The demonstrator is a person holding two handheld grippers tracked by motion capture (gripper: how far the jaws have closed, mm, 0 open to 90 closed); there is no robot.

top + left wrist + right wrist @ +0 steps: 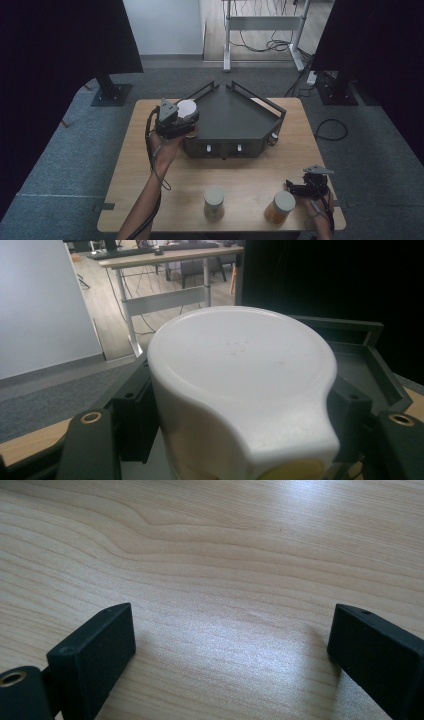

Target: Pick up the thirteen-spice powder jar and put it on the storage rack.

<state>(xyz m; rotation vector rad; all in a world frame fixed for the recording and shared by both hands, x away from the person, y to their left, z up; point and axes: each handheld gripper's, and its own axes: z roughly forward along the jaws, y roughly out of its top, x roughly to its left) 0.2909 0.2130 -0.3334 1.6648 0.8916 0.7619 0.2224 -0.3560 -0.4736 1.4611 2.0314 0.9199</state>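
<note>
A jar with a white lid [187, 107] hangs at the left corner of the dark five-sided tray [235, 117], and my left gripper [184, 119] is shut on it. In the left gripper view the white lid [240, 365] sits between the two black jaws, with a little yellow showing under its rim. My right gripper [295, 189] rests low over the wooden table [150, 165] at the front right. Its jaws stand wide apart, and the right gripper [232, 645] has only bare wood between them.
Two more white-lidded jars stand near the front edge: a pale one [214, 202] in the middle and an orange one [280, 206] just left of my right gripper. The tray has raised rails and small knobs on its front face. Dark stands flank the table.
</note>
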